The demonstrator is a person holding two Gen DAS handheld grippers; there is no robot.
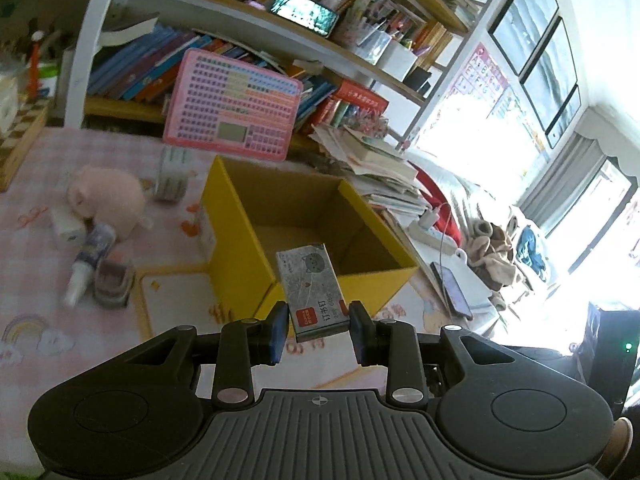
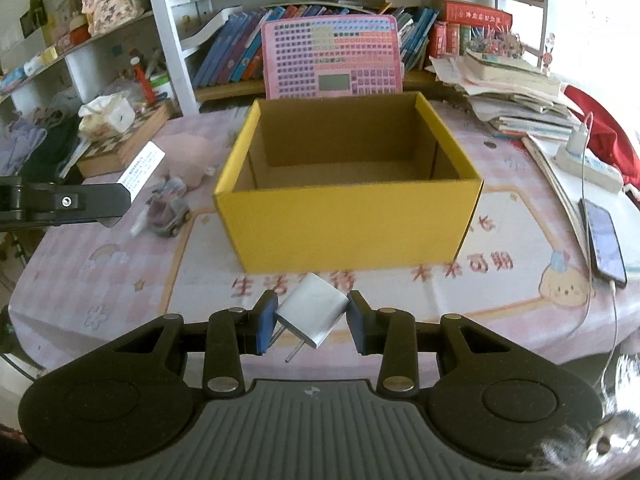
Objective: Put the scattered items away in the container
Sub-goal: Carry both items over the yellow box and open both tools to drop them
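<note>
An open yellow cardboard box (image 1: 236,216) (image 2: 348,224) stands on the pink tablecloth, and its inside looks bare. My left gripper (image 1: 319,330) is shut on a grey staples box (image 1: 312,284) with a cat picture, held above the yellow box's near corner. My right gripper (image 2: 311,322) is shut on a white plug charger (image 2: 312,314), held in front of the yellow box's near wall. The left gripper with its staples box (image 2: 142,168) shows at the left of the right wrist view. A pink pig toy (image 1: 106,200), a small bottle (image 1: 86,264) and a toy car (image 1: 113,282) lie left of the yellow box.
A pink keyboard toy (image 2: 332,58) leans behind the box against a bookshelf. Stacked papers and books (image 2: 512,96), a power strip (image 2: 588,164) and a phone (image 2: 604,240) on a cable lie to the right. A tissue box (image 2: 106,116) sits at the left.
</note>
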